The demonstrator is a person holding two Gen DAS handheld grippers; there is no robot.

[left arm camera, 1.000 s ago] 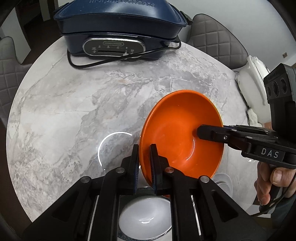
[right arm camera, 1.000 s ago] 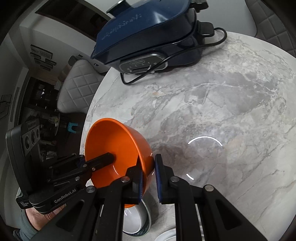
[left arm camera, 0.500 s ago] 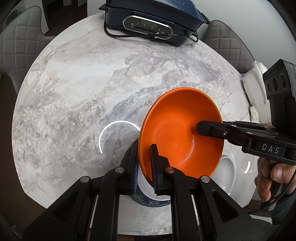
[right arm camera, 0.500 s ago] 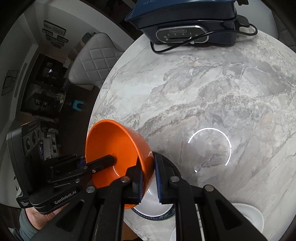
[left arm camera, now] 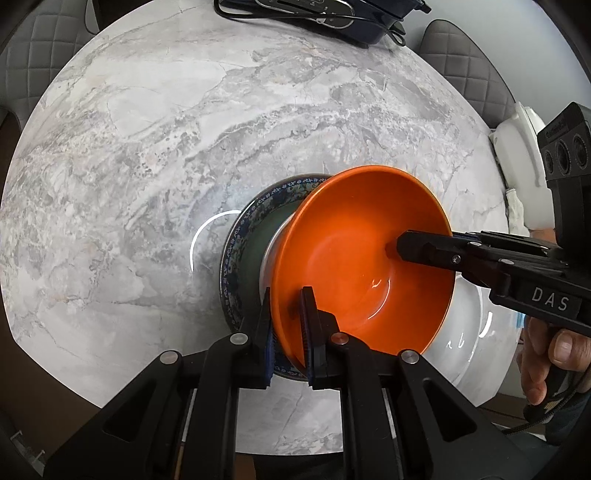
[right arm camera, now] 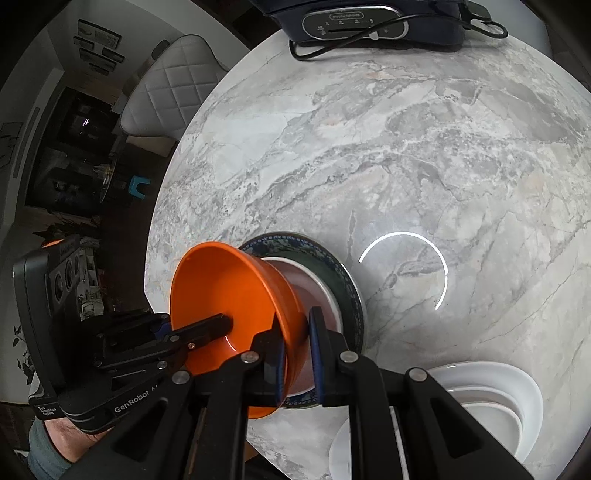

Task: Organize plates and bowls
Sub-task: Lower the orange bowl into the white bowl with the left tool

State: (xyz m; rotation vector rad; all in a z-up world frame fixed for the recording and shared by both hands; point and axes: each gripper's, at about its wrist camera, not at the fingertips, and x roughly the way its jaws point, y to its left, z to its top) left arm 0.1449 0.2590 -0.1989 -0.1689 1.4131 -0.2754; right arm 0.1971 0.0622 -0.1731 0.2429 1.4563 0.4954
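Note:
An orange bowl (left arm camera: 354,254) (right arm camera: 225,291) hangs tilted, gripped by its rim from two sides. My left gripper (left arm camera: 286,295) is shut on the near rim, one pad inside and one outside. My right gripper (right arm camera: 294,317) is shut on the opposite rim. Directly under it on the marble table (left arm camera: 147,147) sits a blue-patterned bowl (left arm camera: 242,236) (right arm camera: 332,266) with a white inside. Whether the two bowls touch is hidden. White plates (left arm camera: 469,332) (right arm camera: 491,384) are stacked to the right of them.
A dark blue electric cooker (left arm camera: 332,14) (right arm camera: 369,22) with a black cord stands at the table's far edge. Quilted chairs (right arm camera: 170,88) surround the round table. A white object (left arm camera: 517,147) lies off the right edge. A person's hand (left arm camera: 546,350) holds the right gripper's handle.
Both grippers carried the orange bowl back toward the near table edge and lower. The blue-patterned bowl is now in full view beneath it, and the cooker has receded to the top.

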